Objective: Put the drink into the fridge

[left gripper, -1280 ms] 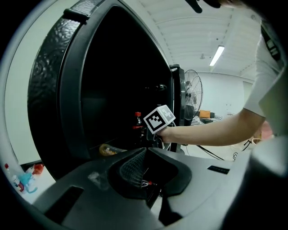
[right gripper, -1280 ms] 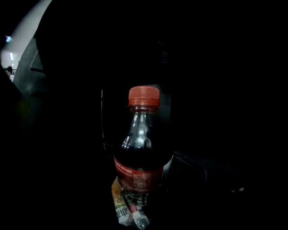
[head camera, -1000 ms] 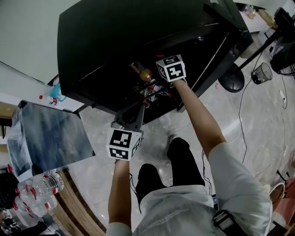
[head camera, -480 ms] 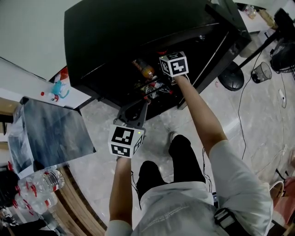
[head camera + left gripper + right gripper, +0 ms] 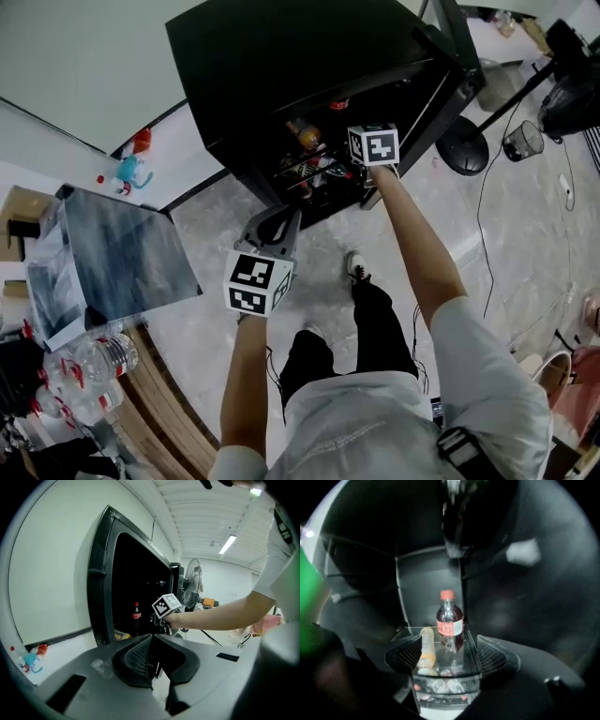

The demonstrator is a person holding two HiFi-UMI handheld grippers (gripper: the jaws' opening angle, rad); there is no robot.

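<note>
Underfoot, floor (image 5: 525, 244): pale marbled tiles; a black cable trails across them on the right.
Fridge (image 5: 281, 56): black cabinet at far centre, front open toward the person, interior dark.
Grey panel (image 5: 112, 253): large flat sheet on the left, well apart from the fridge.
Water bottles (image 5: 94, 361): clear, red caps, grouped at near left just below the grey panel.
Left gripper (image 5: 153, 637): held near the person, outside the fridge and short of its opening; jaws closed tip to tip with nothing between them.
Right gripper (image 5: 450, 656): reached forward to the fridge opening on an outstretched arm; jaws spread apart and clamped on nothing, pointing along the glass shelf.
Glass shelf (image 5: 469, 660): clear plate inside the fridge, seen between the right gripper's jaws; small packs lie on the level below, too dim to identify.
Cola bottle (image 5: 450, 620): dark drink, red cap, red label; stands upright on the glass shelf toward the far wall, beyond the jaw tips and clear of both pads.
Orange bottle (image 5: 426, 648): lies on the glass shelf just left of the cola bottle, near the left pad.
</note>
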